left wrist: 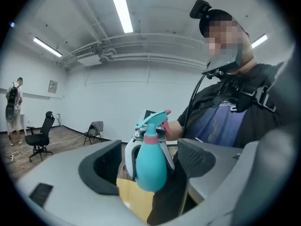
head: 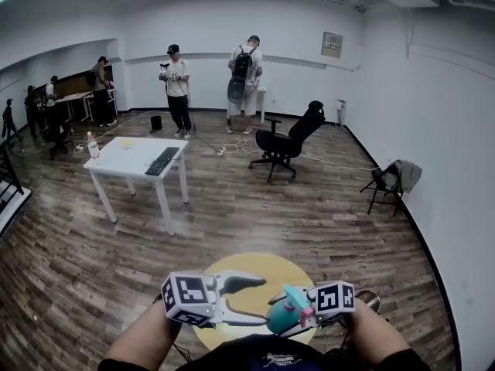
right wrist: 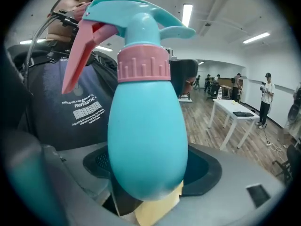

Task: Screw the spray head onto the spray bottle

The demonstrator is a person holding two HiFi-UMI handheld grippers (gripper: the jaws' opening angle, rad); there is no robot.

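Wood-plank floor (head: 309, 207), open room. Yellow round table (head: 259, 269) lies below both grippers. Teal spray bottle (right wrist: 146, 140) is off the table, clamped at its belly by the right gripper (right wrist: 150, 173). Judged light, smooth, slippery. Left gripper (head: 247, 301) stands wide, empty. Spray head (right wrist: 136, 13) appears seated; best purchase is the ribbed pink collar (right wrist: 143, 65).

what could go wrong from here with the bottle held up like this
1. Only the right gripper holds the rounded spray bottle over the yellow table; it may slip or turn in the jaws.
2. The left gripper is open, off the spray head; closing on the pink trigger instead of the collar might squirt.
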